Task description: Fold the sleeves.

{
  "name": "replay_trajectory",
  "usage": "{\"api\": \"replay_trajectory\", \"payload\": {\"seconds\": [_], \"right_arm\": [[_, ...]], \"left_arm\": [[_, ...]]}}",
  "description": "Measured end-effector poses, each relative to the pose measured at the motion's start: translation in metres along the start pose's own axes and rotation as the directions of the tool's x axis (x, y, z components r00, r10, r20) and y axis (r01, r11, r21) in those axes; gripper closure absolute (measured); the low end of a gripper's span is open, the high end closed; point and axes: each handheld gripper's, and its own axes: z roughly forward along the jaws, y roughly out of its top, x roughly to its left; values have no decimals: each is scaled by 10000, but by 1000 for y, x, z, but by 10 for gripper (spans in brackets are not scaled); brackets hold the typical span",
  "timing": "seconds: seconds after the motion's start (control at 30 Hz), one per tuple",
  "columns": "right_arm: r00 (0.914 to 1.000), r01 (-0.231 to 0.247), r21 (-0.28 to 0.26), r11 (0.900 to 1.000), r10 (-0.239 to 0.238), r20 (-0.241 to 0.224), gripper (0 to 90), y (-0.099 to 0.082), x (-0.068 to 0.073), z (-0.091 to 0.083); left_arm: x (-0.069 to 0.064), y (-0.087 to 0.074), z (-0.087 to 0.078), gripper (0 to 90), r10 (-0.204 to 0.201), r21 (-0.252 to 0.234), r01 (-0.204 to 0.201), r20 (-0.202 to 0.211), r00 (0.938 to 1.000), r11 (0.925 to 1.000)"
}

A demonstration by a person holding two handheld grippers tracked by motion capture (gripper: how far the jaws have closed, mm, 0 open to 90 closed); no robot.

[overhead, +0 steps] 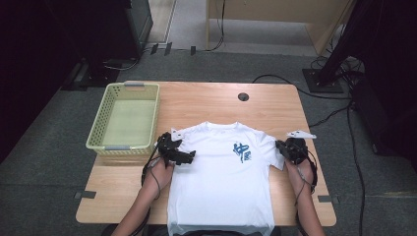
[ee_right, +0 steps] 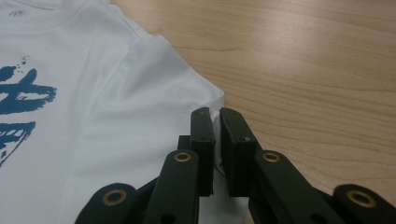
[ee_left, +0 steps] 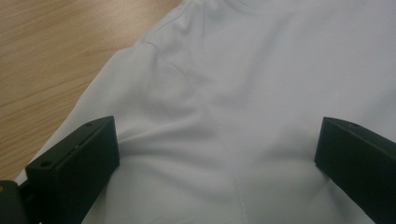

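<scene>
The right hand-held gripper (ee_right: pixel 217 116) is clamped on the sleeve edge of the white T-shirt (overhead: pixel 221 172), while the left hand-held gripper (ee_left: pixel 217 149) rests on the other sleeve with its jaws wide apart. The T-shirt lies flat on the worktop (overhead: pixel 275 105), just right of a yellow basket (overhead: pixel 125 115).

left tool (ee_left: pixel 217 154) jaws wide — right tool (ee_right: pixel 217 140) clamped

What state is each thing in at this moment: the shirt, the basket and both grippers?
White short-sleeved T-shirt with blue print: spread flat, print up, hem over the near table edge.
Pale green perforated plastic basket: upright, nothing visible in it.
Left gripper: jaws wide apart, resting on the shirt fabric near one sleeve.
Right gripper: jaws closed on the other sleeve's edge.
Light wooden table: bears the shirt and basket.
</scene>
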Motion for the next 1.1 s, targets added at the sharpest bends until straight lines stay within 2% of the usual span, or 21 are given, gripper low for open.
{"api": "replay_trajectory", "payload": {"seconds": [0.57, 1.1], "right_arm": [[9985, 482, -271, 9985, -489, -257, 852, 8, 17, -13], [9925, 1056, -178, 9943, -1065, -606, 851, 12, 38, -15]], "left_arm": [[0, 0, 0, 0, 6, 4, -6, -1, 10000, 10000], [0, 0, 0, 0, 5, 3, -5, 0, 10000, 10000]]}}
